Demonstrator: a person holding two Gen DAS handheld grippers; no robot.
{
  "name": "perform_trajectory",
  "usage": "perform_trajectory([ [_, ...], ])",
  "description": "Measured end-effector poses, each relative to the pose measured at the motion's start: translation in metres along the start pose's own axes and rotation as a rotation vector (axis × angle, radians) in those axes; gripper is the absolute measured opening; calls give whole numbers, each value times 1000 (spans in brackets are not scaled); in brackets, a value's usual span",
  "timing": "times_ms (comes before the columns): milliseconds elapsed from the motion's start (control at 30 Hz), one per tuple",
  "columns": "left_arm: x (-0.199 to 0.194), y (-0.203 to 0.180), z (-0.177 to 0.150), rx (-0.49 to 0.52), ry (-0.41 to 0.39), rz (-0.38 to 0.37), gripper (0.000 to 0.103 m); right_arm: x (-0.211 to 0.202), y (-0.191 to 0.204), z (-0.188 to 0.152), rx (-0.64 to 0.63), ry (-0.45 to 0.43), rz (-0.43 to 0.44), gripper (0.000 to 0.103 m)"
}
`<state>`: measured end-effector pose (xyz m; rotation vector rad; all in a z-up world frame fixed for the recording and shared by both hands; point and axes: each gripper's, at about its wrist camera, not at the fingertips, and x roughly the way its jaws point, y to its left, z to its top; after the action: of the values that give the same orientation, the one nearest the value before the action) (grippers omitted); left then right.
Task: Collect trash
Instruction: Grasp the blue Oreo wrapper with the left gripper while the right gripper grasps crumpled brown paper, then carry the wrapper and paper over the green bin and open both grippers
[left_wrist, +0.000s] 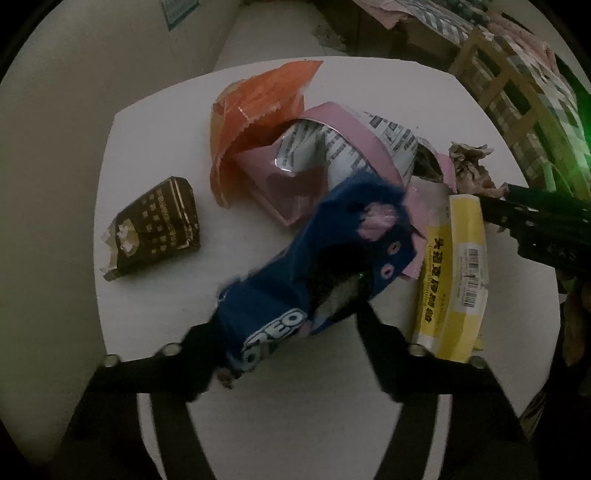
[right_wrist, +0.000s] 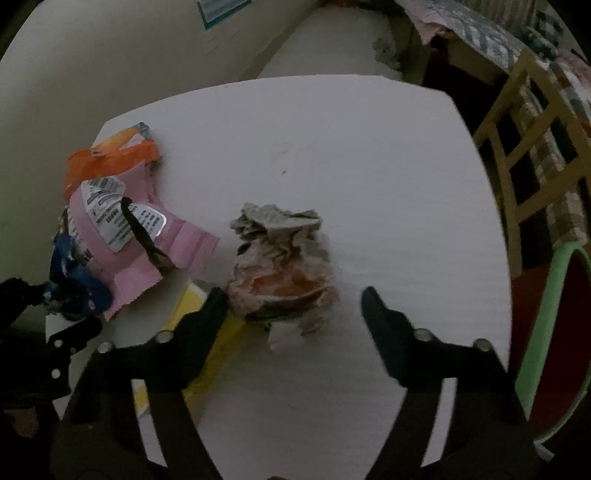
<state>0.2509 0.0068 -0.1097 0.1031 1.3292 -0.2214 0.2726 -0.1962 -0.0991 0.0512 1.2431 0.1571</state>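
On the white surface (right_wrist: 369, 166), the left tongs (left_wrist: 291, 332) are clamped on a blue cookie wrapper (left_wrist: 332, 243). The right tongs (right_wrist: 291, 306) stand open around a crumpled paper wad (right_wrist: 284, 258), the left finger touching it.

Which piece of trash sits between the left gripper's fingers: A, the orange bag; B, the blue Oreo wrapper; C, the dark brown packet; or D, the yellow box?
B: the blue Oreo wrapper lies between the left gripper fingers, the other pieces off to the sides.

A blue wrapper (left_wrist: 291, 280) is showing the white letters "REO"; print on the other wrappers is staying too blurred to read.
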Motion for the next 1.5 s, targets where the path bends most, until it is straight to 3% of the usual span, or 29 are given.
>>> perform_trajectory([
  [33, 0, 0, -1, -3, 0, -4, 45, 0, 1, 0, -3, 2, 6, 57],
  [167, -3, 4, -9, -20, -1, -27, 29, -4, 5, 0, -14, 2, 23, 40],
  [333, -11, 8, -15, -31, -16, -36, 14, -12, 2, -3, -5, 0, 34, 37],
  [967, -60, -1, -49, -91, -68, -81, 11, -91, -9, -32, 6, -131, 59, 36],
  [1500, -95, -58, -40, -47, -139, -82, 11, -128, -49, -65, 62, -193, 49, 36],
])
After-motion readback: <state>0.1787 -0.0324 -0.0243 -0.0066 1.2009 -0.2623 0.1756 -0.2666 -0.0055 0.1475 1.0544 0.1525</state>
